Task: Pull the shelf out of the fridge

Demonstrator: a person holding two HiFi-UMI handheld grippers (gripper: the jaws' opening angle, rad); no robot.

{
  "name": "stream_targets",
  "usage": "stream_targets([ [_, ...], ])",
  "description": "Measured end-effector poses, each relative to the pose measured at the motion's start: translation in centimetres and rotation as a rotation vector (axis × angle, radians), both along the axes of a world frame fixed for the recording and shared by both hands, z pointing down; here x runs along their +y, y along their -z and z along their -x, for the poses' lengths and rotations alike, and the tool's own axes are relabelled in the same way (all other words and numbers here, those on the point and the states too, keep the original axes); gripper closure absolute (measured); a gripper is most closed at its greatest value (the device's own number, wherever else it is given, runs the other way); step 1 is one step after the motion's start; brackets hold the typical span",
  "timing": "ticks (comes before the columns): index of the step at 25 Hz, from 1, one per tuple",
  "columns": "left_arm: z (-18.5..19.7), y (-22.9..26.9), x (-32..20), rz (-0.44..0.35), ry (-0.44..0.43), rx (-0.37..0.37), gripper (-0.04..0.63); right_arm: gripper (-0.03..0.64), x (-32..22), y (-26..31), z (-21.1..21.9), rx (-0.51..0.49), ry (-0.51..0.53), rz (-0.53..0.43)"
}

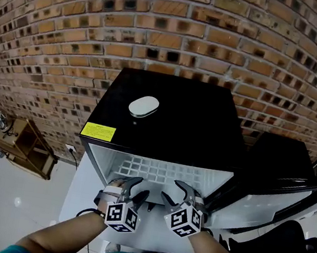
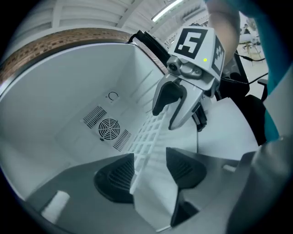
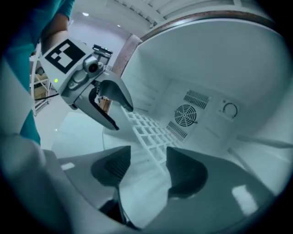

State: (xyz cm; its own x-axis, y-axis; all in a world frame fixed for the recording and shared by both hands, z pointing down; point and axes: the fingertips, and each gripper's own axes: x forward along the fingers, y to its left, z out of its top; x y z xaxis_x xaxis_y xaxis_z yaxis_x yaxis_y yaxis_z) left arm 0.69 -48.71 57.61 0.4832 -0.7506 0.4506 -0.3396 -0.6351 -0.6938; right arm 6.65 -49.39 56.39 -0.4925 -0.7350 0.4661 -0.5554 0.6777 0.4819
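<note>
- The black fridge [image 1: 174,101] stands on a white worktop [image 1: 79,194] against a brick wall [image 1: 74,20]. Its door [image 1: 277,165] is swung open toward 3 o'clock.
- The white grid shelf [image 1: 157,170] lies inside the fridge's white cavity, with its front edge at the mouth, toward 6 o'clock in the head view.
- The left claw [image 2: 150,167] is open. Its 2 pads stand apart with the shelf's front edge running between them, and they are not clamped on it.
- The right claw [image 3: 149,160] is also open, wide, and the shelf's front edge passes between its pads without being pinched.
- The 2 claws sit side by side at the shelf's front, the left at 9 o'clock of the right, close but apart.
- A round fan vent [image 2: 110,129] shows on the cavity's back wall.
- On the fridge top, a white oval object [image 1: 144,106] lies toward 9 o'clock of its middle, and a yellow sticker [image 1: 98,131] is at the 8 o'clock corner.
- A wooden rack [image 1: 24,143] stands on the floor at 9 o'clock of the fridge, well apart from it.
</note>
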Motion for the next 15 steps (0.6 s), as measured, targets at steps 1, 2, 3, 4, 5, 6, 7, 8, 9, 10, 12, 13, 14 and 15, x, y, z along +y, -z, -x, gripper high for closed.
stream_targets([
  [1,-0.1,-0.1,-0.7,-0.014,-0.001,-0.014,0.365,0.378,-0.5,-0.2,0.0,0.019,-0.009,-0.003],
  [2,-0.1,-0.2,-1.3,-0.024,0.001,-0.027,0.365,0.377,-0.9,-0.5,0.1,0.041,-0.015,-0.006],
  [3,-0.2,-0.4,-2.0,-0.028,0.006,-0.036,0.365,0.376,-1.3,-0.7,0.2,0.063,-0.021,-0.011],
  [4,-0.3,-0.6,-2.6,-0.026,0.012,-0.042,0.365,0.373,-1.7,-0.9,0.2,0.086,-0.027,-0.016],
  [5,-0.4,-0.8,-3.0,-0.02,0.014,-0.048,0.365,0.37,-2.0,-1.1,0.1,0.107,-0.035,-0.021],
  [6,-0.6,-1.1,-3.4,-0.014,0.015,-0.057,0.365,0.365,-2.4,-1.3,0.1,0.125,-0.045,-0.027],
  [7,-0.7,-1.5,-3.8,-0.011,0.015,-0.068,0.365,0.36,-2.8,-1.4,0.1,0.142,-0.056,-0.032],
  [8,-0.7,-1.7,-4.2,-0.008,0.016,-0.078,0.366,0.356,-3.1,-1.6,0.1,0.159,-0.065,-0.039],
  [9,-0.8,-1.9,-4.7,-0.006,0.02,-0.085,0.365,0.354,-3.4,-1.8,0.1,0.181,-0.074,-0.048],
  [10,-0.8,-2.1,-5.1,-0.003,0.025,-0.087,0.365,0.354,-3.5,-2.0,0.2,0.209,-0.079,-0.06],
  [12,-1.0,-2.3,-5.7,0.001,0.031,-0.094,0.365,0.354,-3.5,-2.6,0.2,0.269,-0.084,-0.085],
  [13,-1.1,-2.4,-6.0,-0.002,0.032,-0.101,0.365,0.354,-3.5,-2.8,0.1,0.29,-0.088,-0.091],
  [14,-1.2,-2.5,-6.1,-0.007,0.031,-0.11,0.365,0.354,-3.6,-2.9,0.0,0.302,-0.095,-0.091],
  [15,-1.2,-2.5,-6.2,-0.014,0.029,-0.118,0.365,0.354,-3.7,-2.9,0.0,0.31,-0.104,-0.089],
])
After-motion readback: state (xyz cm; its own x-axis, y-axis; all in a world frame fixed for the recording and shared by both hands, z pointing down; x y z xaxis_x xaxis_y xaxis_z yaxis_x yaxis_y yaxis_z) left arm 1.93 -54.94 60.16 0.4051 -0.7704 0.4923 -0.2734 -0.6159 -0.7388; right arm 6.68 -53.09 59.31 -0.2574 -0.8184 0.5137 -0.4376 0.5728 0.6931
